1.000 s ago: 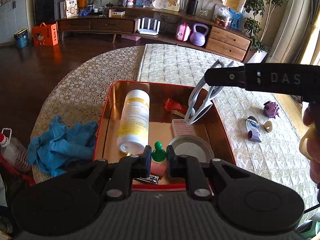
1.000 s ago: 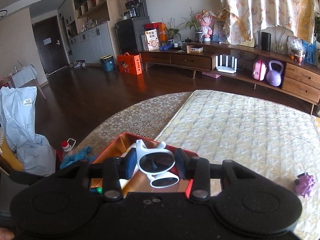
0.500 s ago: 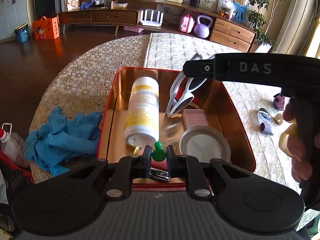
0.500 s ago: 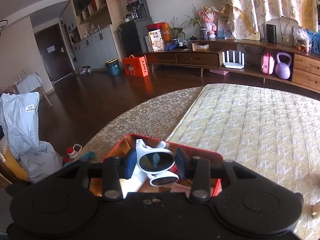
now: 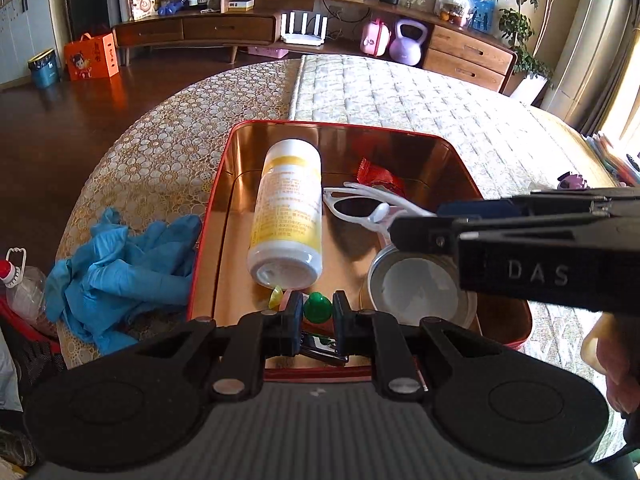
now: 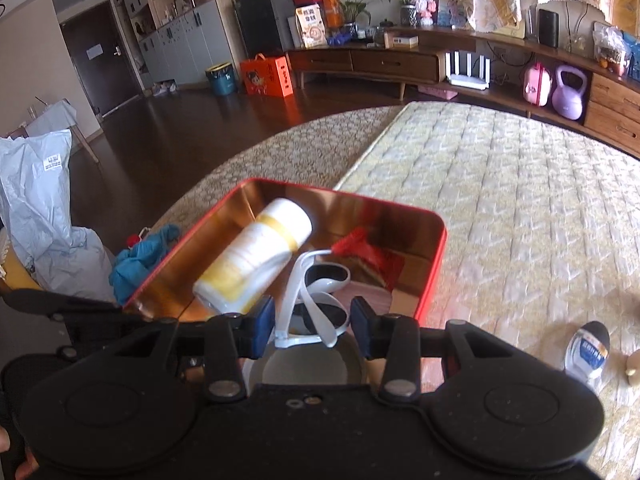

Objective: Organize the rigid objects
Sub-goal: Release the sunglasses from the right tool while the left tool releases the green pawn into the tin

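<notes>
A red tin tray [image 5: 208, 216] with a gold inside sits on the table. In it lie a white and yellow bottle [image 5: 286, 212], white sunglasses [image 5: 360, 204], a red wrapper [image 5: 378, 176], a round lid [image 5: 420, 292] and nail clippers [image 5: 324, 354]. My left gripper [image 5: 317, 312] is shut on a small green-capped bottle [image 5: 317, 307] at the tray's near edge. My right gripper [image 6: 313, 320] is open over the tray, its jaws wide apart around the sunglasses [image 6: 316, 300], which rest in the tray [image 6: 432, 276].
Blue gloves [image 5: 120, 264] lie left of the tray. A plastic bottle [image 5: 20, 288] stands off the table at far left. A small white and blue tube [image 6: 588, 350] and a purple toy [image 5: 572, 180] lie on the quilted cloth to the right.
My right gripper lowered the sunglasses into the tray and opened, letting them go. The left gripper kept hold of the green-capped bottle and lifted slightly.
</notes>
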A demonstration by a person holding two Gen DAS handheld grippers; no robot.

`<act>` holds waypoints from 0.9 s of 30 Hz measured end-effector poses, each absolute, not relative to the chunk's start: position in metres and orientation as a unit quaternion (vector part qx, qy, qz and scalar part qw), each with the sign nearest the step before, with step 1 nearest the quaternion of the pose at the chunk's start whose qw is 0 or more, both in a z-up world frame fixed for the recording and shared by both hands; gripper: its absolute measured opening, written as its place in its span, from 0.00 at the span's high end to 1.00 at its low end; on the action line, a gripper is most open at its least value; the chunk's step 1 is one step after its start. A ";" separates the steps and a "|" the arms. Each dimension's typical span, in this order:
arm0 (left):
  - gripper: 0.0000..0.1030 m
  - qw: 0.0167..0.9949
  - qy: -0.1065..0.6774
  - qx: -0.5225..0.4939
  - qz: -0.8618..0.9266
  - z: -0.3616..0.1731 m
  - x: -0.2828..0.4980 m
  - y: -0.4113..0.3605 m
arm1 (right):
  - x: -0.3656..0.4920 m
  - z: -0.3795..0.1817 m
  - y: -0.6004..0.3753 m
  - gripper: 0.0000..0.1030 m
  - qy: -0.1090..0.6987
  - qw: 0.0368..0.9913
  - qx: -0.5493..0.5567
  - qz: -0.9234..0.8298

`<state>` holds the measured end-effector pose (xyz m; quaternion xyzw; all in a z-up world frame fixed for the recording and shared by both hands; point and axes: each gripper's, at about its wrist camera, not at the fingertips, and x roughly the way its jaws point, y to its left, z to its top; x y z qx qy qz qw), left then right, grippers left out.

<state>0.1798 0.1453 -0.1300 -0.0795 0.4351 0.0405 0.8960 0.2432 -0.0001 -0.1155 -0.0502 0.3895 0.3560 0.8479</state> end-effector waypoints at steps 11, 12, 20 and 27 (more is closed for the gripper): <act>0.85 0.891 0.443 -0.087 0.051 -0.128 0.183 0.146 | 0.226 -0.111 -0.023 0.54 0.407 0.835 -0.040 0.367; 0.85 0.890 0.444 -0.085 0.052 -0.128 0.182 0.145 | 0.224 -0.110 -0.025 0.53 0.406 0.835 -0.039 0.368; 0.84 0.893 0.440 -0.087 0.048 -0.118 0.172 0.141 | 0.205 -0.096 -0.041 0.50 0.398 0.835 -0.029 0.378; 0.84 0.898 0.430 -0.085 0.038 -0.104 0.160 0.128 | 0.190 -0.083 -0.058 0.44 0.389 0.841 -0.010 0.376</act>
